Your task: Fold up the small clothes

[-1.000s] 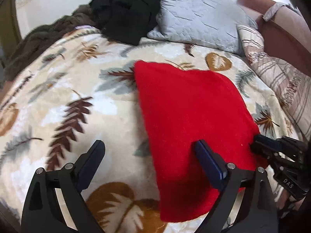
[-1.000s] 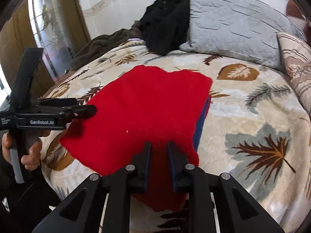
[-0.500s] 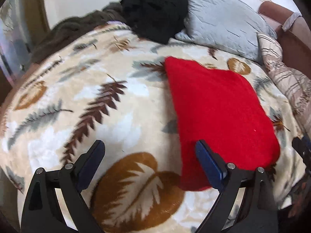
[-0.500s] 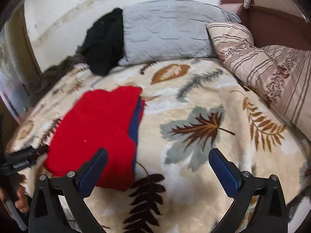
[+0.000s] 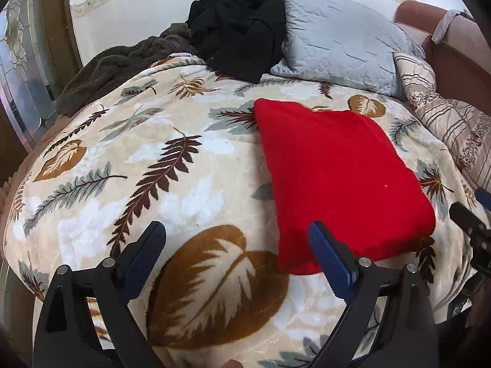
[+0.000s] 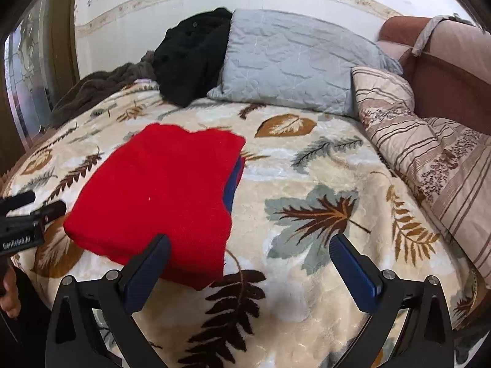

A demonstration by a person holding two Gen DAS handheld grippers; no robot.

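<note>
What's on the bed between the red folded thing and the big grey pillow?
Only bare leaf-print blanket lies between the red garment and the grey pillow; the right wrist view shows it best.

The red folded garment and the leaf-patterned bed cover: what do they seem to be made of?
The red folded garment looks like a matte, fuzzy knit or fleece, with soft rounded edges. The leaf-patterned bed cover seems a plush fleece blanket: its short pile shines faintly.
</note>
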